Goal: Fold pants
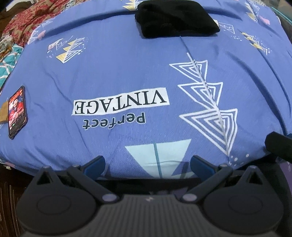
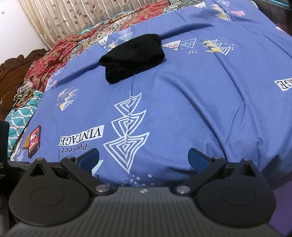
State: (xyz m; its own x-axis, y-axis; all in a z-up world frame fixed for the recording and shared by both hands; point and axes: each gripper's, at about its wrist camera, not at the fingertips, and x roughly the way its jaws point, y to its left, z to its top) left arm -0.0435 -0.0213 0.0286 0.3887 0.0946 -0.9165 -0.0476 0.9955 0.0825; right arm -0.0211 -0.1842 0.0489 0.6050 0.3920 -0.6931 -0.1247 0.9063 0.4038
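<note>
The black pants (image 1: 176, 18) lie folded into a compact bundle far out on the blue patterned bedsheet (image 1: 127, 73). In the right wrist view the same pants (image 2: 132, 58) sit up and left of centre on the bedsheet (image 2: 200, 109). My left gripper (image 1: 147, 162) hovers open over the bed's near edge, well short of the pants, nothing between its blue fingertips. My right gripper (image 2: 143, 157) is also open and empty, held back near the same edge.
A phone (image 1: 17, 112) with a lit screen lies at the sheet's left edge, also seen as the phone (image 2: 34, 141). Crumpled red floral fabric (image 2: 60, 52) and a teal quilt (image 2: 20, 116) lie at the left. A carved wooden headboard (image 2: 12, 69) and curtain (image 2: 73, 16) stand behind.
</note>
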